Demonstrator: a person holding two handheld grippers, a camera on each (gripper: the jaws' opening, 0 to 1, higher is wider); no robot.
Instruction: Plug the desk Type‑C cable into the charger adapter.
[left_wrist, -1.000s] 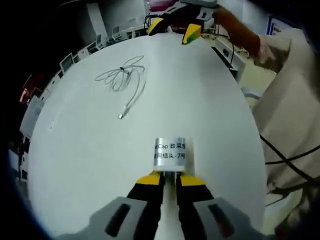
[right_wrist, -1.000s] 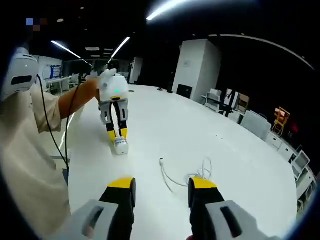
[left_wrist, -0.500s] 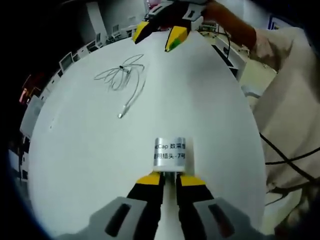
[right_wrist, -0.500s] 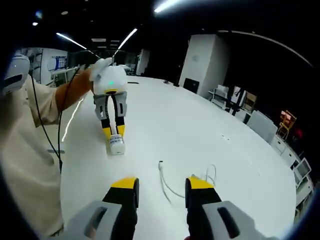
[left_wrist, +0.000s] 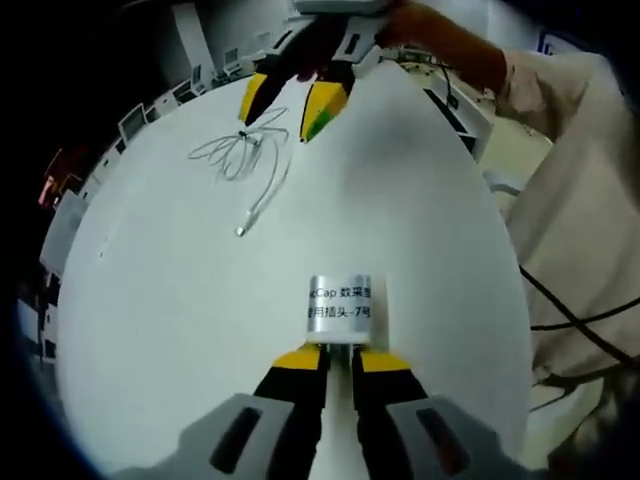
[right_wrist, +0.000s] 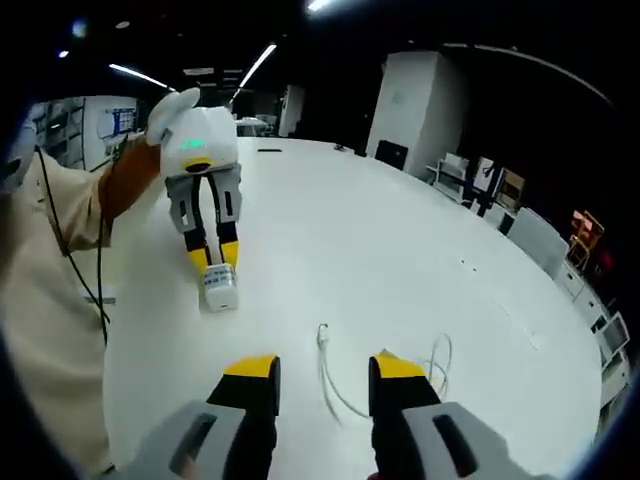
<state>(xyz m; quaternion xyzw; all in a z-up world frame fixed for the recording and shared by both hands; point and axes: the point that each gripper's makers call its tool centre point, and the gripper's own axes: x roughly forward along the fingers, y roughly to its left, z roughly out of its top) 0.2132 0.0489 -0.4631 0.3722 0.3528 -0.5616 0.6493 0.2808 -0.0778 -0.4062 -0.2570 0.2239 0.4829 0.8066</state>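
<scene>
- Across both views spreads a large round white table (left_wrist: 400, 220), its matte top bare apart from the task's things; beyond its far edge in the right gripper view stand pale chairs and a white pillar in a dim room.
- At the right of the left gripper view is a person in a beige sleeve (left_wrist: 580, 200), with black leads hanging beside them.
- Left gripper (left_wrist: 338, 358), yellow-tipped and grey-bodied, is clenched on the small white cylindrical charger adapter with a printed label (left_wrist: 340, 308), which sits on the table; the right gripper view shows the same grasp from across the table (right_wrist: 217, 268).
- Right gripper (right_wrist: 322, 368) hangs released, jaws apart, just over the cable; the left gripper view shows it beside the coil (left_wrist: 284, 104).
- Thin white Type-C cable (left_wrist: 245, 160) lies loosely coiled on the table, well apart from the adapter, its plug end (right_wrist: 322, 331) stretched out straight between the right gripper's jaws.
</scene>
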